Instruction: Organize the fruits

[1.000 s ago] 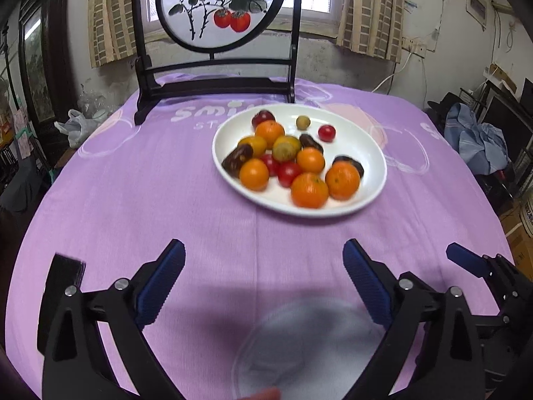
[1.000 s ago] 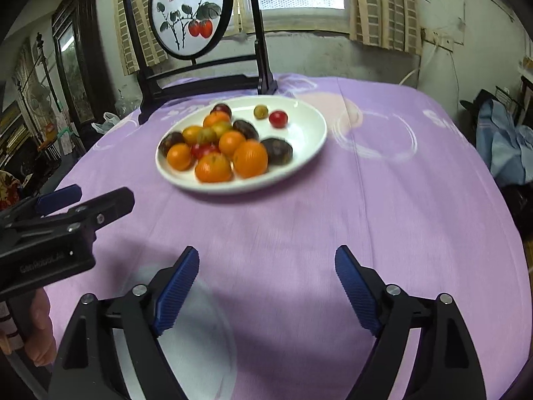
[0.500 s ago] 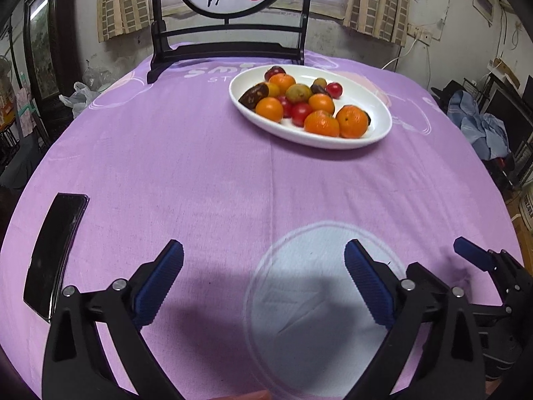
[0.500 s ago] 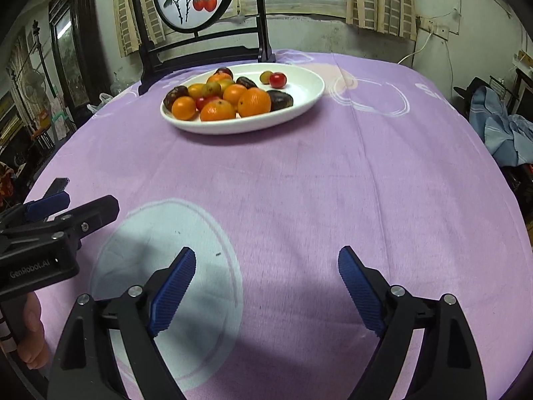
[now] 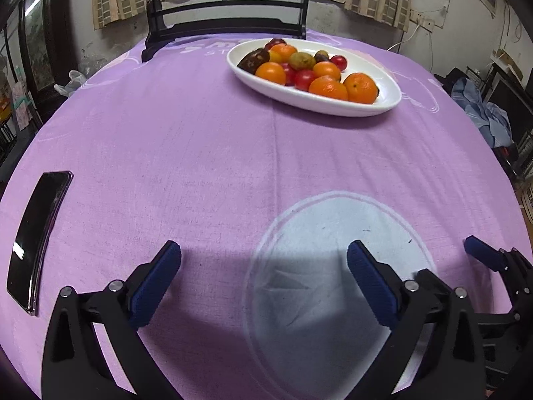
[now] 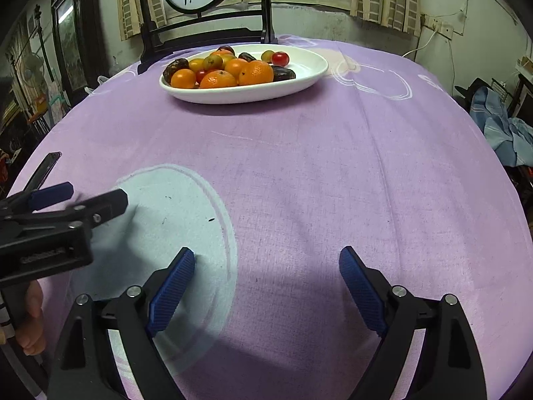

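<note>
A white oval plate [image 5: 333,106] [image 6: 233,98] sits far across the purple tablecloth, heaped with oranges [image 5: 359,86] [image 6: 255,72], red cherry tomatoes [image 5: 304,78] [image 6: 279,57], dark fruits [image 5: 254,60] [image 6: 283,73] and a greenish one [image 5: 301,60]. My left gripper [image 5: 263,248] hovers low over the near cloth, well short of the plate; its jaws are opening, nothing between them. To its right my right gripper [image 6: 266,252] stands open and empty, equally far from the plate. The left gripper [image 6: 90,196] also shows at the left edge of the right wrist view, held by a hand [image 6: 31,316].
A black phone [image 5: 36,236] [image 6: 45,168] lies near the table's left edge. A dark wooden chair [image 5: 226,16] [image 6: 206,33] stands behind the plate. A pale circle print [image 5: 339,266] [image 6: 166,226] marks the cloth under the grippers. Blue clothes [image 5: 486,113] are piled at the right.
Both grippers have sunk toward the tablecloth and tipped up, so the plate now sits higher and farther in both views. The phone has come into sight. Both jaws spread slightly wider.
</note>
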`<act>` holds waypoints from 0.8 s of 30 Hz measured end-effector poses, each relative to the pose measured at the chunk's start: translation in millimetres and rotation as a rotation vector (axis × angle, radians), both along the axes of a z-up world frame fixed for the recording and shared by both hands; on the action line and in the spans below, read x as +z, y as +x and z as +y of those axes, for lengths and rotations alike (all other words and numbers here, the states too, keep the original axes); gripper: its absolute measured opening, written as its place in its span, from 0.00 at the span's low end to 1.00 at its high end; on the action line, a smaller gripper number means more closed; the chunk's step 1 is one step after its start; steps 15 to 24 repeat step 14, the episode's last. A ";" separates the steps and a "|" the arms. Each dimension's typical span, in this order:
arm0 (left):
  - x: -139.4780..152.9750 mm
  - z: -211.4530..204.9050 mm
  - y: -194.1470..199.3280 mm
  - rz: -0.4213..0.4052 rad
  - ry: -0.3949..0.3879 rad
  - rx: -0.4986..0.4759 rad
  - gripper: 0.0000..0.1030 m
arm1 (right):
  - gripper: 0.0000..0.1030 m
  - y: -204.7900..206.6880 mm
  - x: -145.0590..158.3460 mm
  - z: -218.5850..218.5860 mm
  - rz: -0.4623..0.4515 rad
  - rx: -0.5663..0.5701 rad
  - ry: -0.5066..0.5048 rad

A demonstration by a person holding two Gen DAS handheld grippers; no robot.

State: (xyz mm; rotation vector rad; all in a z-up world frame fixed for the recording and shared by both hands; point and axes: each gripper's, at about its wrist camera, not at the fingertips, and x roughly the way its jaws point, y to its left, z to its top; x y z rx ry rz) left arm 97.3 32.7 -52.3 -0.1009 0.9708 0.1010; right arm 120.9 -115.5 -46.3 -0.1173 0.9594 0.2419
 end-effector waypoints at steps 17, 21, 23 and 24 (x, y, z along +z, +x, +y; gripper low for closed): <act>-12.7 -3.5 -1.7 0.005 0.054 -0.021 0.96 | 0.97 0.7 -3.8 3.9 0.017 0.020 -0.022; -12.7 -3.5 -1.7 0.005 0.054 -0.021 0.96 | 0.97 0.7 -3.8 3.9 0.017 0.020 -0.022; -12.7 -3.5 -1.7 0.005 0.054 -0.021 0.96 | 0.97 0.7 -3.8 3.9 0.017 0.020 -0.022; -12.7 -3.5 -1.7 0.005 0.054 -0.021 0.96 | 0.97 0.7 -3.8 3.9 0.017 0.020 -0.022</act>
